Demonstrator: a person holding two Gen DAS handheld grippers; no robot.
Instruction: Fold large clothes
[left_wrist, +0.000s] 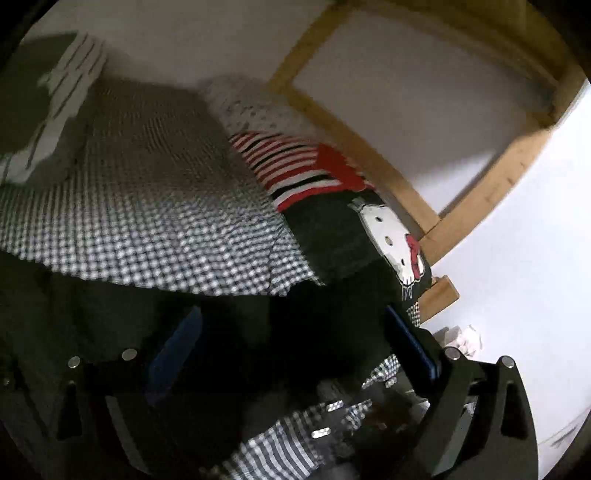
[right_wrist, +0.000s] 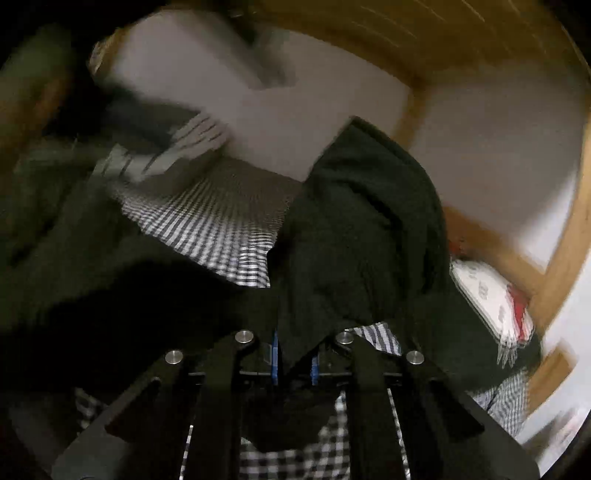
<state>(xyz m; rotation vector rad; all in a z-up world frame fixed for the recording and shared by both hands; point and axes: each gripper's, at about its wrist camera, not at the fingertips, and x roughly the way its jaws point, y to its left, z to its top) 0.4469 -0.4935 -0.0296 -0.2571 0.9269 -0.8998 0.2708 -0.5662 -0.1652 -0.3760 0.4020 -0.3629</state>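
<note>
Left hand-held gripper (left_wrist: 291, 332) w/ jaws spread wide, blue pads far apart, dark fabric lying btwn them, nothing pinched. Right hand-held gripper (right_wrist: 294, 360) w/ jaws nearly together, blue pads clamping a dark fold that rises straight up from the tips.

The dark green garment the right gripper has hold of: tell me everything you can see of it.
The dark green garment looks like soft, matte knit cloth, draped in loose folds and motion-blurred. Its lower edge runs down between the blue pads of the right gripper, whose jaws stand close together on the cloth. It rises away from the gripper and partly covers the black-and-white gingham cloth beside and under it. Its full shape, sleeves and collar cannot be made out.
</note>
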